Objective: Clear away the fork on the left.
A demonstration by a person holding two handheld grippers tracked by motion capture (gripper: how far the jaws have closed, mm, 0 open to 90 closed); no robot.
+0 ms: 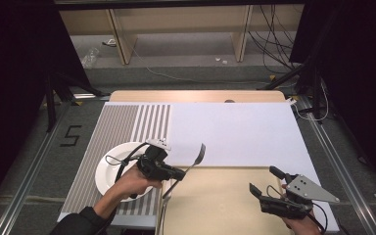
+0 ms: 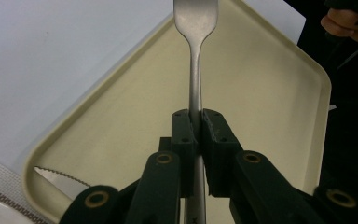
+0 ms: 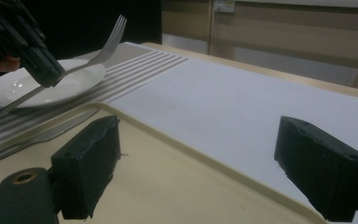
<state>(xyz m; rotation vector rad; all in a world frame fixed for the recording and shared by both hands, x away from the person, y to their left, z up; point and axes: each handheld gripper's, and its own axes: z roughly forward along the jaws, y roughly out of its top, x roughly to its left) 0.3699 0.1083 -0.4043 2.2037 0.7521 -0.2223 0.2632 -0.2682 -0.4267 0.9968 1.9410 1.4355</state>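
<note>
My left gripper (image 1: 180, 174) (image 2: 196, 121) is shut on the handle of a metal fork (image 1: 196, 159) (image 2: 195, 28). The fork is held tilted, tines up, above the left rim of a beige tray (image 1: 215, 200) (image 2: 270, 93). In the right gripper view the fork (image 3: 107, 39) hangs in front of a white plate (image 3: 28, 86). That plate (image 1: 110, 171) rests on a striped placemat (image 1: 122, 127) to the tray's left. My right gripper (image 1: 263, 179) (image 3: 196, 158) stands open over the tray's right part, with nothing between its jaws.
A serrated knife (image 2: 58, 179) (image 3: 51, 133) lies on the tray along its left edge. A white sheet (image 1: 235, 132) covers the table beyond the tray. Dark stands and cables flank the table on both sides.
</note>
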